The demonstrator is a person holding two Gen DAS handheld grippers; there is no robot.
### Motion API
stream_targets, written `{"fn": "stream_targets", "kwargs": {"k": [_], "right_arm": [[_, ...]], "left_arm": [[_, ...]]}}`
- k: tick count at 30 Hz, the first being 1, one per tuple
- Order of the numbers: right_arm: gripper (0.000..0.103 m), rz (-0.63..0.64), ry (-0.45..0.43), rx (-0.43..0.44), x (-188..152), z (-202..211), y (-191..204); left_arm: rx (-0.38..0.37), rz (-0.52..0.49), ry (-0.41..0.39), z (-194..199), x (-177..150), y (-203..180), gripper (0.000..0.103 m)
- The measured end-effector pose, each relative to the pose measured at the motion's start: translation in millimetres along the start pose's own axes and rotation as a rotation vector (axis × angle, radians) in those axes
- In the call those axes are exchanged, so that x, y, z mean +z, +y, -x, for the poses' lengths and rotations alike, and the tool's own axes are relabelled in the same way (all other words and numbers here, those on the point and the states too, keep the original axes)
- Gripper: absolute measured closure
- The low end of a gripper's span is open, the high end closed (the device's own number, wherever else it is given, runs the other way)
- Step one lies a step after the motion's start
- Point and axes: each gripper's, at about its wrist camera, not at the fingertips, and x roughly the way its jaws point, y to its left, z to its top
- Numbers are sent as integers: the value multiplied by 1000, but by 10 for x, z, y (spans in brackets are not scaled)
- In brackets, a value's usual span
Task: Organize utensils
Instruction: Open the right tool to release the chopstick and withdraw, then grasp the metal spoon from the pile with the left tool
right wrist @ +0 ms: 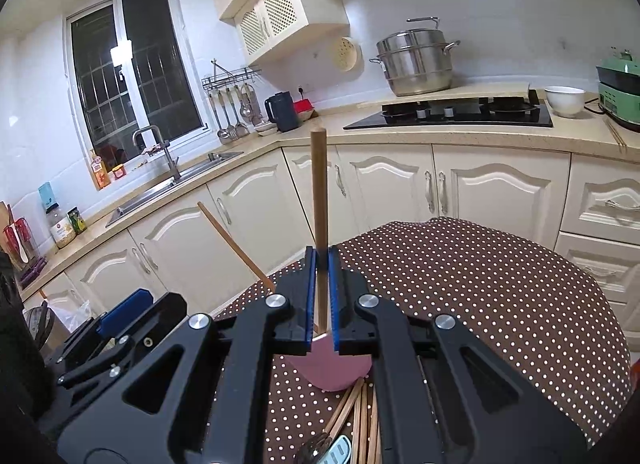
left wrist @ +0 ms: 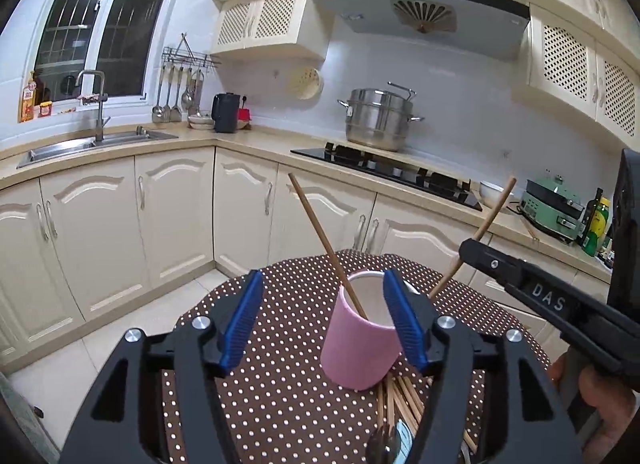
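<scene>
A pink cup (left wrist: 362, 338) stands on a polka-dot tablecloth (left wrist: 280, 396), one chopstick (left wrist: 326, 246) leaning inside. Loose chopsticks (left wrist: 402, 400) and perhaps a spoon lie before it. The left gripper (left wrist: 324, 322) gapes empty around the cup; the right gripper (right wrist: 320, 296) clamps an upright chopstick (right wrist: 319, 188).

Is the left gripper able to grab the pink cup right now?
Probably yes. The left gripper is open, its blue pads either side of the pink cup, with nothing between them. One chopstick already leans inside the cup.

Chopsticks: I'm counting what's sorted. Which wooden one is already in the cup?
The wooden chopstick leaning in the pink cylindrical cup; another is clamped in the right gripper, the rest lie on the table.
</scene>
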Motion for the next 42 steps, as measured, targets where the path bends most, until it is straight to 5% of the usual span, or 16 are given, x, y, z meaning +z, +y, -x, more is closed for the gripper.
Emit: {"fn": "stream_targets", "kwargs": {"k": [3, 5, 16, 24, 33, 42], "right_arm": [[79, -7, -3, -17, 10, 53, 14], [56, -19, -15, -12, 13, 112, 9], [51, -23, -23, -52, 40, 419, -101], [47, -13, 183, -99, -291, 402, -428], [47, -37, 363, -145, -776, 416, -817], [44, -55, 429, -135, -975, 446, -892]], "left_arm": [[-6, -4, 23, 17, -1, 7, 41], [-12, -16, 54, 22, -10, 5, 41], [-14, -101, 321, -131, -234, -90, 40], [-22, -239, 583, -341, -735, -254, 40], [-56, -284, 664, -336, -1037, -298, 40], [-9, -269, 676, -431, -1091, -279, 40]]}}
